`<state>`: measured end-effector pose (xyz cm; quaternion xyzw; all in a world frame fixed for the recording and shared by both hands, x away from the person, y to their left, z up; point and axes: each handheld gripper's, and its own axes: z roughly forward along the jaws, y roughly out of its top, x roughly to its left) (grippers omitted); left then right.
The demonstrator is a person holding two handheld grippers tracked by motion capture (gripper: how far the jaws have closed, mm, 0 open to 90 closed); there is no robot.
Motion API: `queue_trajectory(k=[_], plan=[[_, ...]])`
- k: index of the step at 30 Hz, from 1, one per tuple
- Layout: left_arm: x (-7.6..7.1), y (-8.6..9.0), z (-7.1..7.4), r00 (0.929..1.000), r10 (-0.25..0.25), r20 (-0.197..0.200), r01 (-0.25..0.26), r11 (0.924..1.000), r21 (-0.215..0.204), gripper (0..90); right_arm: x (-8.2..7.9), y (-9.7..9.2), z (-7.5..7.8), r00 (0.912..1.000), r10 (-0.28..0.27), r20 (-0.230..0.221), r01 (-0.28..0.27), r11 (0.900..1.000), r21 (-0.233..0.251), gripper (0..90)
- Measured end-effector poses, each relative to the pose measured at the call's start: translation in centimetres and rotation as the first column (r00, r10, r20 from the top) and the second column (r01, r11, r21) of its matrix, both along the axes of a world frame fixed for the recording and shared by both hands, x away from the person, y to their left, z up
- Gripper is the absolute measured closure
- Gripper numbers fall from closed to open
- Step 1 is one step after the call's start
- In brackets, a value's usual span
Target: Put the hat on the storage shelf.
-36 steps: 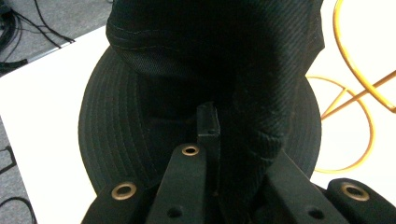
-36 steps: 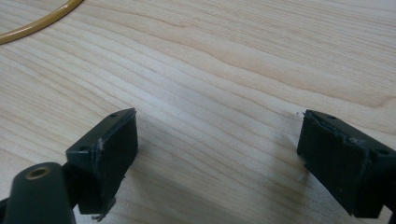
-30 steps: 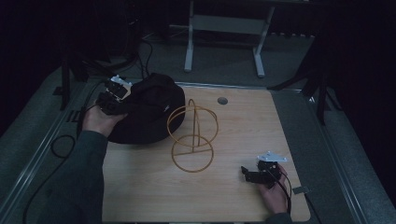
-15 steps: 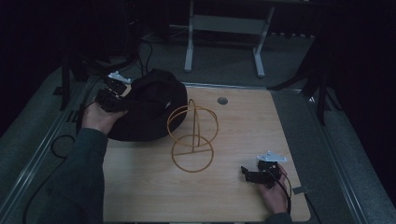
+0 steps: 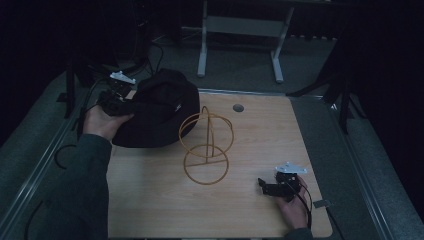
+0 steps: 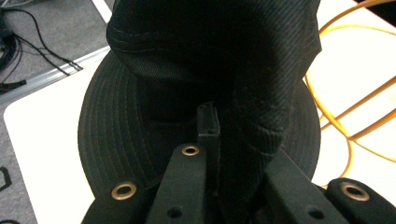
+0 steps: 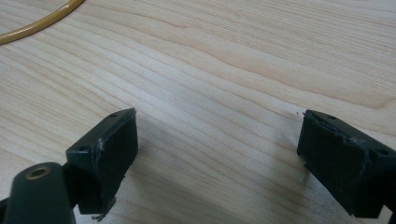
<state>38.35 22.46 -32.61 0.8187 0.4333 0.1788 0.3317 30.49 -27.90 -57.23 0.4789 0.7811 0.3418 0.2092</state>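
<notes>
The bench [image 5: 165, 200] is a pale wood-grain top with a metal edge strip along its far and left sides, and a small round grommet [image 5: 238, 107] set near the far edge. Grey flooring surrounds it; the room beyond is dark. A light grey metal frame on two legs [image 5: 240, 30] stands on the floor past the far edge, and black cables [image 5: 65, 150] trail across the floor on the left.

A black bucket hat [image 5: 160, 112] sits at the far-left corner of the bench, its brim reaching the left edge. The left claw [image 5: 117, 102] is clamped on the hat's fabric: in the left gripper view the cloth [image 6: 252, 140] is bunched between the closed jaws, and the crown is pulled up above the brim. The person's left hand wraps the claw body, grey sleeve below it.

A yellow wire hat stand [image 5: 206, 145], made of a flat base ring and upright hoops, stands mid-bench just beside the hat, its hoops empty.

The right claw [image 5: 267, 187] rests near the bench's near-right corner, well apart from the stand. Its jaws stand wide apart with nothing between them, only bare wood under them in the right gripper view [image 7: 217, 140].
</notes>
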Motion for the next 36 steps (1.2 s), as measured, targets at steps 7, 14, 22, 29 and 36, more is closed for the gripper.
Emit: queue_trajectory(k=[7, 14, 22, 29, 36], plan=[[-0.2, 0.7, 1.3, 0.9996, -0.005, 0.027, 0.006, 0.9996, -0.026, 88.7, 0.0, 0.0, 0.0, 1.0, 0.0, -0.001, 0.0, 1.0, 0.0, 12.2], [-0.4, 1.7, 2.3, 0.9991, -0.004, 0.043, 0.006, 0.9993, -0.038, 88.6, 0.0, 0.0, 0.0, 1.0, 0.0, -0.001, 0.0, 1.0, 0.0, 12.2], [-0.6, 2.1, 3.6, 0.9982, -0.014, 0.059, 0.015, 0.9996, -0.025, 88.6, 0.0, 0.0, 0.0, 1.0, 0.0, -0.002, 0.0, 1.0, -0.001, 12.2], [-0.7, 1.9, 4.3, 0.9977, -0.02, 0.065, 0.023, 0.9989, -0.042, 88.7, 0.0, 0.0, 0.0, 1.0, 0.0, -0.002, 0.0, 1.0, -0.001, 12.2], [-0.6, 1.4, 4.6, 0.9966, -0.044, 0.069, 0.048, 0.9973, -0.056, 88.7, 0.0, 0.0, 0.0, 1.0, 0.0, -0.002, 0.0, 1.0, -0.001, 12.2]])
